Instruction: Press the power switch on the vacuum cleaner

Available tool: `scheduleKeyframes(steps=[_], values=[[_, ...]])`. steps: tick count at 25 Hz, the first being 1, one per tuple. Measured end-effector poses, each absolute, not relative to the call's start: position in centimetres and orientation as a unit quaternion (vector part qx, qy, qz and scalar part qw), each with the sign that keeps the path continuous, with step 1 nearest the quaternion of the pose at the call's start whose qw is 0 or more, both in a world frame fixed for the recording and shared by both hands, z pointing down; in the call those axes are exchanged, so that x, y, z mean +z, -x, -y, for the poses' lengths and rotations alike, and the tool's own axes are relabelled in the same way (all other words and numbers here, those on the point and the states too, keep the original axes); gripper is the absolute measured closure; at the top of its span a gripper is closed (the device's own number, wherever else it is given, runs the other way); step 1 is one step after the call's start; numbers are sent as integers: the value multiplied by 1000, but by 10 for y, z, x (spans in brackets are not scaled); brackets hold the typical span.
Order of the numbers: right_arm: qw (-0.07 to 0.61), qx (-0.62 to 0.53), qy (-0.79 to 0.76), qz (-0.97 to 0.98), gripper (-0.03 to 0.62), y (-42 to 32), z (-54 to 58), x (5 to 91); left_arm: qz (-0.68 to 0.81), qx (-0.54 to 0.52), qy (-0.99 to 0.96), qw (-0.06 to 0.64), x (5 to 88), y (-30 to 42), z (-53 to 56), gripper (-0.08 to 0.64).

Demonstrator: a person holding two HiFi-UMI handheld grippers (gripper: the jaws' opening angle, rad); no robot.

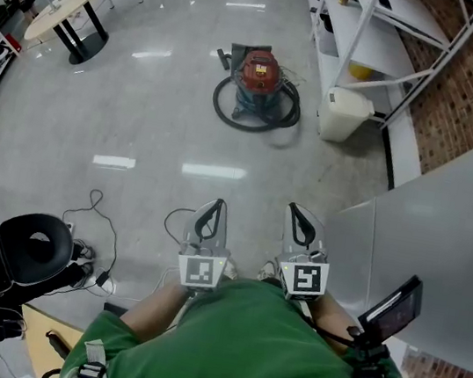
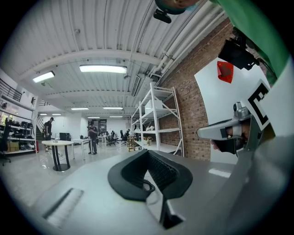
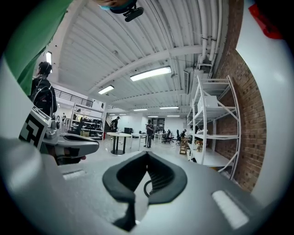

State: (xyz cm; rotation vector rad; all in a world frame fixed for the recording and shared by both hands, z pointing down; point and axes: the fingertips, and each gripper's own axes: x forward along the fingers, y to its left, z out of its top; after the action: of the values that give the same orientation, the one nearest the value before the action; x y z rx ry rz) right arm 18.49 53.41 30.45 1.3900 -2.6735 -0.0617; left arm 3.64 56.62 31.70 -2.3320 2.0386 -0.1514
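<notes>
"Head view, biggest thing first: what fills it?"

"Pale glossy floor [image 1: 140, 124] takes most of the picture. A white panel [image 1: 452, 236] slants in at the right, and a white shelving rack [image 1: 369, 27] runs along the brick wall [image 1: 468, 78] at the top right."

"Next in size?"

"A round table [image 1: 66, 1] at the top left, well apart from the rack."

"Where is the vacuum cleaner?"

"The vacuum cleaner [image 1: 258, 79] stands upright on the floor, well ahead of both grippers and near the foot of the rack. Its top is red, and a black hose [image 1: 231, 113] lies coiled round its base. A white container [image 1: 344, 114] sits just to its right. The switch is too small to make out."

"And the grippers?"

"The left gripper [image 1: 215, 203] and the right gripper [image 1: 296, 209] are held side by side, close to the person's green shirt [image 1: 237, 353]. Both point forward and touch nothing."

"Their jaws?"

"Left gripper view: the fingertips [image 2: 133, 163] meet, with nothing between them. Right gripper view: its fingertips [image 3: 133, 166] are likewise pressed together on nothing."
</notes>
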Motion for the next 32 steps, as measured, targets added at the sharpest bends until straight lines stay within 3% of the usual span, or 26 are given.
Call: scheduleKeyframes(steps=[6,32], values=[[67,-30,-458,886,589,-170,-538,300,-650,-56,756,57,311,-30,-567,552],[82,-19,-454,887,589,-123,-517,317,-637,-69,767,43,333,11,-541,552]])
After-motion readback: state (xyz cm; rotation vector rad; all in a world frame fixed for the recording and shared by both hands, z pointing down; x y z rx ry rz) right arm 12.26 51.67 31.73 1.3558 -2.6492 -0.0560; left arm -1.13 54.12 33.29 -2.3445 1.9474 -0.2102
